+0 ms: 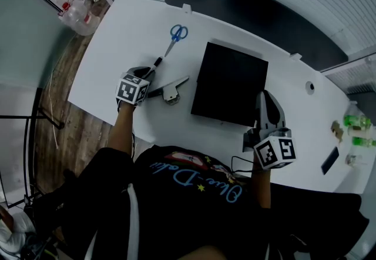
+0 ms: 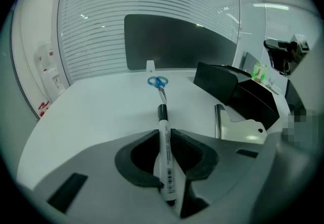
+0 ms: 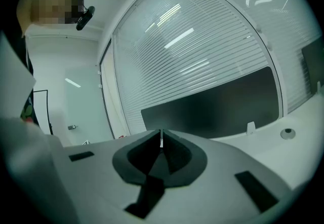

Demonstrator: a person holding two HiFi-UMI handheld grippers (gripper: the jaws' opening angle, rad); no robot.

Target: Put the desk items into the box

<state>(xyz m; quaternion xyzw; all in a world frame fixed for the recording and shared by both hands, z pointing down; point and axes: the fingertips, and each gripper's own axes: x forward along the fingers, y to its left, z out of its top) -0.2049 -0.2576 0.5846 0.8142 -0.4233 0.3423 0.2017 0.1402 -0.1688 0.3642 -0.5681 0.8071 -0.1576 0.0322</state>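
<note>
On marker (image 2: 164,149), barcode label (image 2: 169,179)

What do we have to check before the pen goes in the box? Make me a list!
1. Marker gripped: the left gripper's pads press on both its sides. Ok.
2. Scissors clear of the marker: their tip lies right by its cap. Cannot tell.
3. Way to the box free: the silver tool lies in between, so lift over it. Not ok.
4. Box open on top: all black from above. Cannot tell.
5. Right gripper spare: shut, with nothing in it. Ok.
6. Right gripper out of the way: it sits at the box's near corner. Not ok.
</note>
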